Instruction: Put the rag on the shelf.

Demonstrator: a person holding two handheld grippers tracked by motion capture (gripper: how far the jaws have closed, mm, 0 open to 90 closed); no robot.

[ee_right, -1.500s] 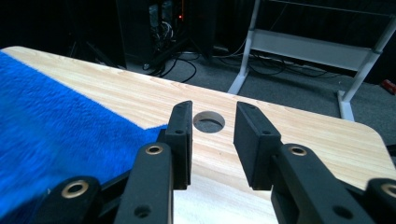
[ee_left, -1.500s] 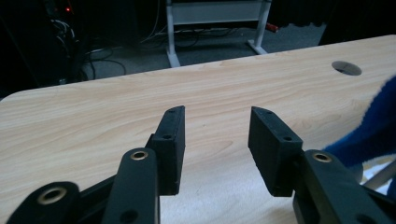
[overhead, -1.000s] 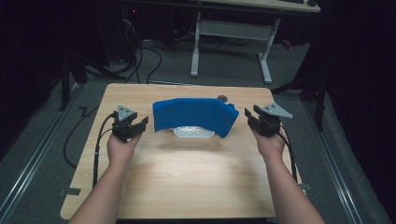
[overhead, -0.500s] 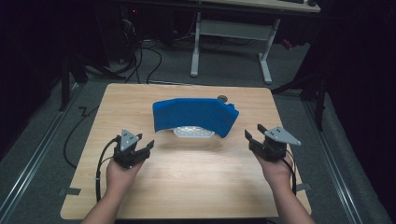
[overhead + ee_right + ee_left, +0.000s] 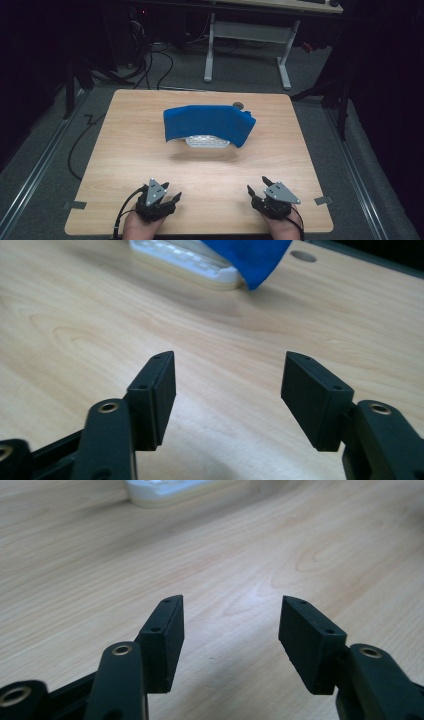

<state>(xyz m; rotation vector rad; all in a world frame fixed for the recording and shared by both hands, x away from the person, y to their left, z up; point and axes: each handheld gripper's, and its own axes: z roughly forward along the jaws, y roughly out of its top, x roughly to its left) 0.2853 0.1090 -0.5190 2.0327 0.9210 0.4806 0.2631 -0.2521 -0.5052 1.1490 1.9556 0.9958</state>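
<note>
One wooden table [image 5: 150, 130] carries everything we see, and at its middle a blue cloth [image 5: 207, 122] is draped over a white tray [image 5: 206, 143], covering most of it. Well short of that cloth, by the table's near edge, our left gripper [image 5: 171, 198] and right gripper [image 5: 255, 187] sit apart, each with jaws just spread wider and nothing between them.

No text, label, brand, number or sign can be read anywhere. The blue cloth [image 5: 207, 125] and the white tray [image 5: 207, 143] under it bear no legible marks. The bench [image 5: 210, 195] is plain wood.
</note>
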